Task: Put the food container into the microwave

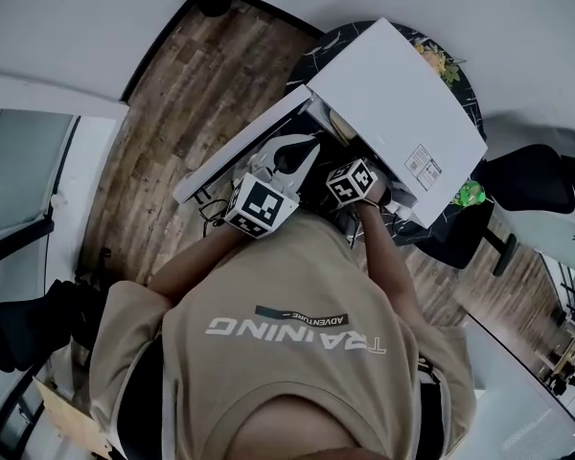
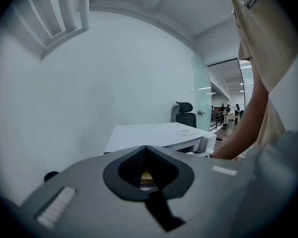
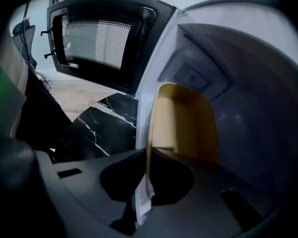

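Food container point(image 3: 186, 118), one, pinched in right gripper point(image 3: 145, 156), inside one microwave point(image 3: 248, 83), left gripper point(image 2: 145, 150) closed

Tan food container point(image 3: 185, 120), on edge, in white microwave point(image 1: 393, 99) opening, w/ door point(image 3: 102, 41) open

The microwave point(image 1: 393, 103) stands open, but the container point(image 3: 186, 118), pinched in the right gripper's point(image 3: 145, 170) jaws, fills much of its mouth. The cavity walls point(image 3: 258, 98) close in above it and on its right. The open door point(image 3: 99, 38) juts out on the left and walls off that side. Below the door, a patch of bare bench point(image 3: 102, 125) lies free. The left gripper point(image 2: 146, 152), jaws together, sits between door and microwave, just beside the right one.
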